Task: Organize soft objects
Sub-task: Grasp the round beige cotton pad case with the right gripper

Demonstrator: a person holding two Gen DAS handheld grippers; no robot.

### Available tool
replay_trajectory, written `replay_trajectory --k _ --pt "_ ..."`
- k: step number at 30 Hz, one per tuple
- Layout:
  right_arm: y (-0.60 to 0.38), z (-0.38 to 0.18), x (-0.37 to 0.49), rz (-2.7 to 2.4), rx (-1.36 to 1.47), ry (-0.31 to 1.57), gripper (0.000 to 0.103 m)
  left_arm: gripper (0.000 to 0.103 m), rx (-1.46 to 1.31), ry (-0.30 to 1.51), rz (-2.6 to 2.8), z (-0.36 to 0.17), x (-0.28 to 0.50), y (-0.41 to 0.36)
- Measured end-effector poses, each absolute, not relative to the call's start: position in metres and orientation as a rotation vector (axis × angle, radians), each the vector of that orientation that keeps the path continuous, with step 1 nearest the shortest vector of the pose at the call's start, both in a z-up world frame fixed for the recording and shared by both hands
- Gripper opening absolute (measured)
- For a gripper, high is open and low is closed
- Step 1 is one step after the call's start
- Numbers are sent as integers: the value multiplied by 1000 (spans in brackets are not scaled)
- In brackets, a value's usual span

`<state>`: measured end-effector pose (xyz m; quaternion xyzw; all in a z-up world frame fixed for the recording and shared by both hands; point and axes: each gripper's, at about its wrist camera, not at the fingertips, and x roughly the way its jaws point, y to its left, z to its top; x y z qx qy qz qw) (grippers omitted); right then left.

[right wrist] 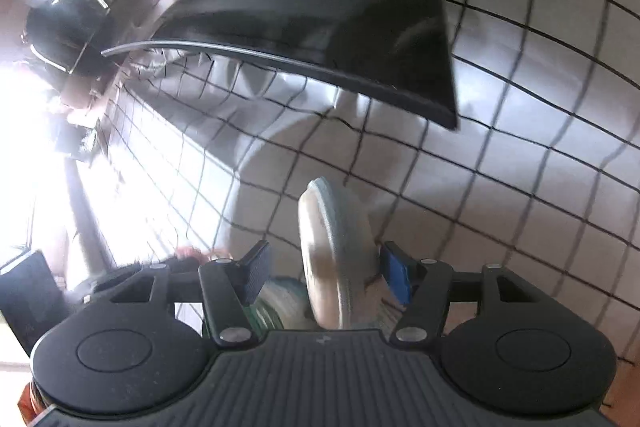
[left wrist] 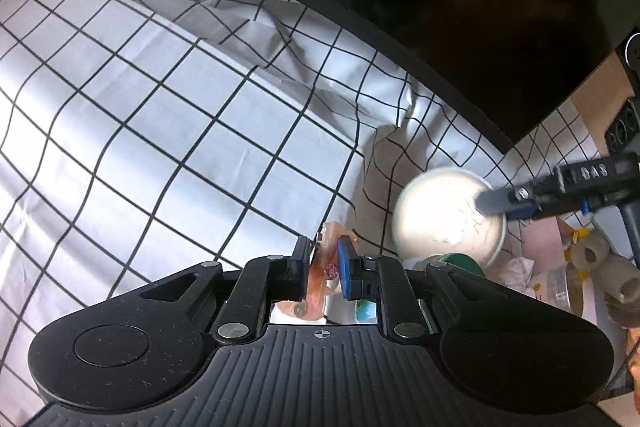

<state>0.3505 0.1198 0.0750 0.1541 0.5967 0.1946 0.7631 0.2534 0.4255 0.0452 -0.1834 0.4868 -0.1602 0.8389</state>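
Observation:
My left gripper (left wrist: 324, 259) is shut on a soft orange-pink toy (left wrist: 320, 283) and holds it over the checked cloth (left wrist: 160, 115). A white paper cup (left wrist: 448, 215) lies tilted to its right. My right gripper (left wrist: 496, 203) reaches into the cup from the right. In the right wrist view the right gripper (right wrist: 324, 267) is open, and the cup's rim (right wrist: 320, 251) stands between its fingers, close to the right one. The cup's wall does not look clamped.
A large black panel (left wrist: 440, 7) lies over the cloth at the back and also shows in the right wrist view (right wrist: 320, 19). Beige plush pieces (left wrist: 612, 271) and a pink box (left wrist: 548, 247) sit at the right. A green-rimmed container (left wrist: 464, 263) lies under the cup.

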Motion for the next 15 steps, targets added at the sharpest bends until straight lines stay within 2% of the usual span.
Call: replay_trajectory --k 2,4,7,15 --pt "123 67 358 410 332 1319 60 18 -386 1026 -336 46 250 425" --pt "124 62 360 400 309 1332 47 17 -390 1021 -327 47 245 428" --pt "122 67 350 407 284 1307 40 17 -398 1007 -312 50 237 433" --pt "107 143 275 384 107 1111 39 17 -403 950 -327 77 195 437"
